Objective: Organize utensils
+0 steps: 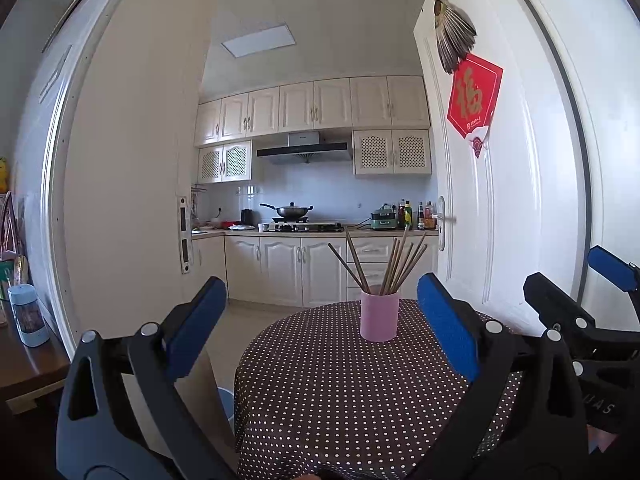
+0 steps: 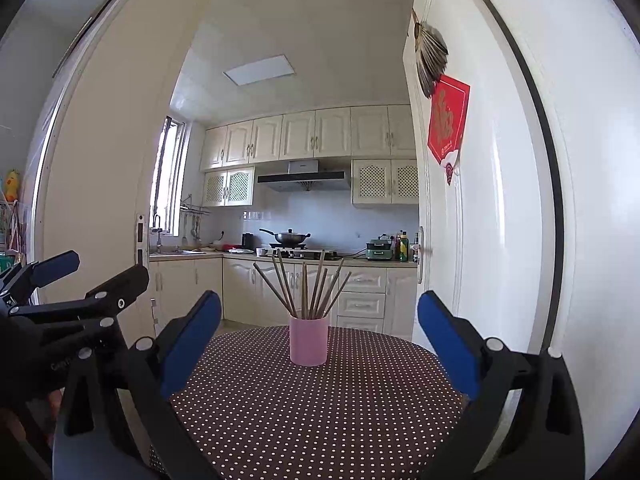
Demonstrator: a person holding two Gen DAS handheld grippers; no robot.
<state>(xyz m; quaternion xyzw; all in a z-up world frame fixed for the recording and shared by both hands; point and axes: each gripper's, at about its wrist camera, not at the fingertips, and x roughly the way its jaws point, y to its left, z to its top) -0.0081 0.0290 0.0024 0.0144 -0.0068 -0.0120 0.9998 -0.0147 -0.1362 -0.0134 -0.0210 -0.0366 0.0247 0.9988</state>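
Both claws, left (image 1: 322,326) and right (image 2: 320,338), hover wide open and empty short of the pink cup (image 1: 379,316) of chopsticks (image 1: 394,266) upright mid-table (image 1: 320,400), apparently lined up for a first reach.

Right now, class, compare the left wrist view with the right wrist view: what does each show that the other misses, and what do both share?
Only the left wrist view shows the pale blue bottle on the wooden sideboard. Only the right wrist view shows the window and sink tap. Both share the pink cup of chopsticks on the dotted tablecloth, the wok, and both open gadgets: left hand-held gripper, right hand-held gripper.
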